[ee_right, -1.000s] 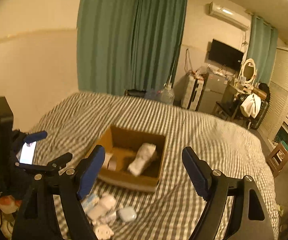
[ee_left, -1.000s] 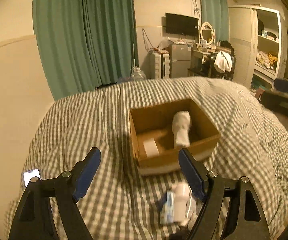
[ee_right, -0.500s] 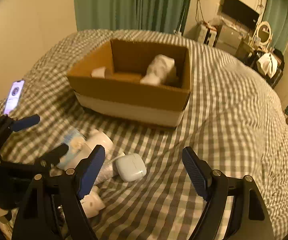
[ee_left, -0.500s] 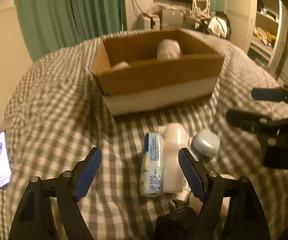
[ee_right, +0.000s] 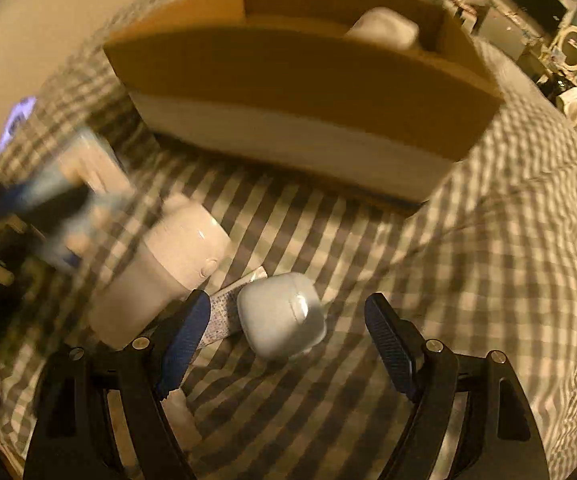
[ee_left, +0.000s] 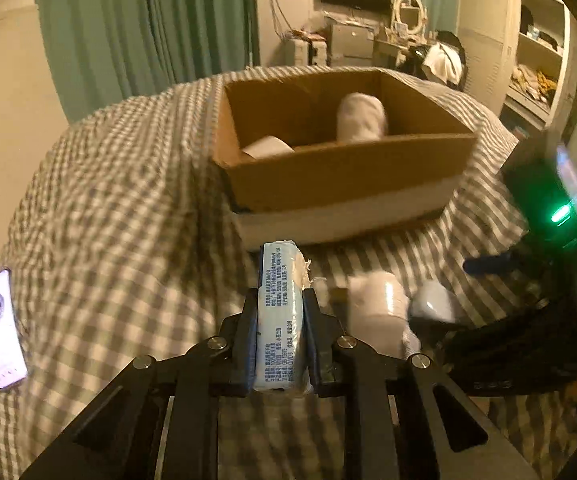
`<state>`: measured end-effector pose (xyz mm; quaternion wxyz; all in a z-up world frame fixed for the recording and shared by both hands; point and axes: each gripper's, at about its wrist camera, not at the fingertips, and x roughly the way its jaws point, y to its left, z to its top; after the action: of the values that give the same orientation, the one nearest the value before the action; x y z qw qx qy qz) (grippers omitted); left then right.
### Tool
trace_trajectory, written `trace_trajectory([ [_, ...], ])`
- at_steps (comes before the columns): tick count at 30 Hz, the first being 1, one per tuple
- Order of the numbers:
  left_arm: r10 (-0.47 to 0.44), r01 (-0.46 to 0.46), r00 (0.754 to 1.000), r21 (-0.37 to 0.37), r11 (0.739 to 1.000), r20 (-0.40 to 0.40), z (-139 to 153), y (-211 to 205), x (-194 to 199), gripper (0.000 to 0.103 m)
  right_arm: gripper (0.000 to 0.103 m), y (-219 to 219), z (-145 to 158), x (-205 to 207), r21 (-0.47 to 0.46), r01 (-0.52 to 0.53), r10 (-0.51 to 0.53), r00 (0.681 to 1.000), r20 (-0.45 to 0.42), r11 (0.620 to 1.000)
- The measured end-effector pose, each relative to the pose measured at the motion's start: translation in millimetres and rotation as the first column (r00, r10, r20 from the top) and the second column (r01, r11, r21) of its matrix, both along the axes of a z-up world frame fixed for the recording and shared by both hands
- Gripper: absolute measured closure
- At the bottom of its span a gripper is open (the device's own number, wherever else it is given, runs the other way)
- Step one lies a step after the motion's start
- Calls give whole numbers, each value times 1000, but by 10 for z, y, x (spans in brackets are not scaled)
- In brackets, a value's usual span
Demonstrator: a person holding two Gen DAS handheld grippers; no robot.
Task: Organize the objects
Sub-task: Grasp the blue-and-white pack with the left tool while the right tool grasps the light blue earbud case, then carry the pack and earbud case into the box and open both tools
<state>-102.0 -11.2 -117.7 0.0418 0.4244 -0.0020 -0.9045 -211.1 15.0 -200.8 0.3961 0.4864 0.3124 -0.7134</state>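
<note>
My left gripper is shut on a pale blue tissue pack, holding it in front of the cardboard box. The box holds a white rolled cloth and a white roll. My right gripper is open, its fingers on either side of a white earbud case lying on the checked bedspread. A white bottle lies left of the case; it also shows in the left wrist view. The box fills the top of the right wrist view.
A lit phone lies on the bedspread at the left. A small printed packet lies under the earbud case. The right gripper's body with a green light is at the right. Green curtains and furniture stand behind the bed.
My left gripper has closed on the tissue pack and lifted it. My right gripper has dropped low, and its open fingers now flank the earbud case.
</note>
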Motion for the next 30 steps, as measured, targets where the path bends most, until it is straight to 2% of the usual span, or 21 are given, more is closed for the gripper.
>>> trace_trajectory([
  [3, 9, -9, 1000, 18, 1000, -3, 21, -82, 14, 83, 24, -119, -171, -32, 70, 2, -5, 1000, 30, 998],
  [5, 14, -14, 1000, 29, 999, -3, 38, -113, 34, 83, 24, -161, -217, -39, 84, 2, -5, 999, 45, 996],
  [7, 12, -12, 1000, 41, 999, -7, 53, -138, 87, 83, 46, -171, -222, -38, 64, 2, -7, 997, 83, 998],
  [8, 13, -13, 1000, 44, 999, -9, 63, -149, 113, 83, 51, -163, -212, -20, 52, -1, -4, 996, 91, 999],
  [13, 13, -12, 1000, 44, 999, -28, 143, -148, 254, 83, 51, -55, -64, 185, 42, -7, 8, 1000, -23, 999],
  [23, 9, -7, 995, 25, 1000, -100, 514, -69, 433, 83, 51, 274, 608, 421, -97, 14, -26, 993, -118, 995],
  [29, -7, 7, 990, -1, 1000, -142, 789, 4, 382, 83, 51, 281, 1156, 468, -202, 0, -35, 985, -169, 979],
  [30, -11, 11, 988, -6, 1000, -153, 853, 23, 365, 83, 51, 245, 1318, 438, -224, -4, -37, 983, -180, 975],
])
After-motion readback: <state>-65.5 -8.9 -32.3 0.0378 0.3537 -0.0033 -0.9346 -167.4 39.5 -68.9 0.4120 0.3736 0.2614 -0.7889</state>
